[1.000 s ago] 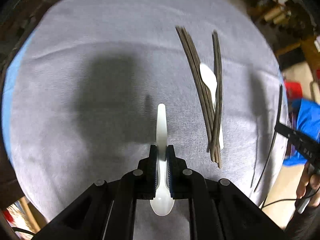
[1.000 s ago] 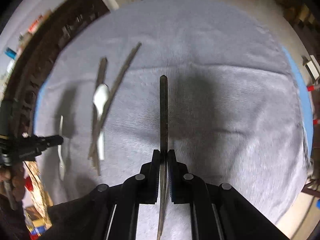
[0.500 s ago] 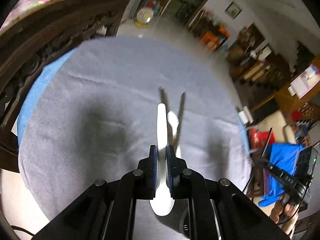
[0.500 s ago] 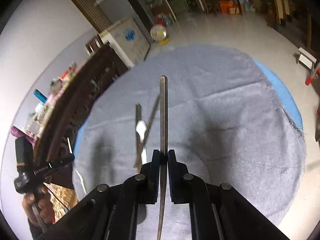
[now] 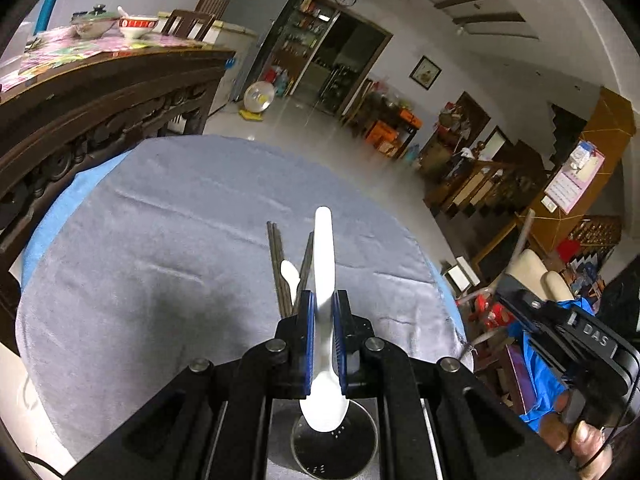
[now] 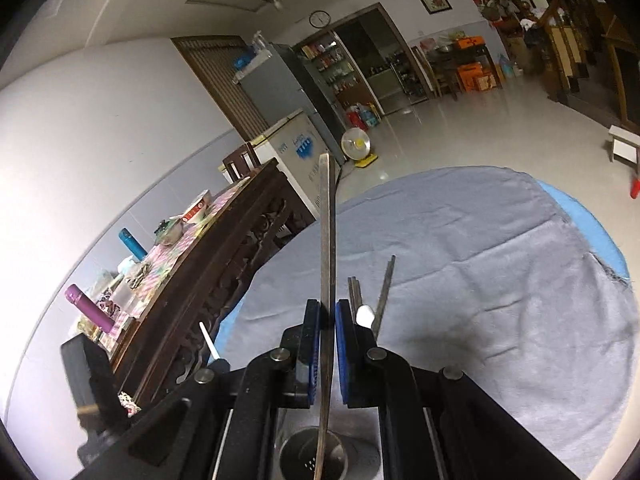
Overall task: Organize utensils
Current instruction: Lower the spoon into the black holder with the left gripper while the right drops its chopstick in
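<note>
My left gripper is shut on a white plastic spoon, whose bowl hangs just over a round metal holder with a perforated bottom. My right gripper is shut on a dark chopstick, its lower end reaching into the same metal holder. On the grey cloth beyond lie several dark chopsticks and another white spoon; the right wrist view shows those chopsticks and that spoon too. The right gripper's black body shows at the right edge, in a hand.
The round table wears a grey cloth over a blue one. A carved dark wooden sideboard with bowls and bottles stands to the left. Beyond lie a tiled floor, a small fan, a freezer and shelves.
Both grippers have risen and tilted up from looking down at the cloth, each keeping its grip. The room now shows, and the metal holder has come into view under both.
</note>
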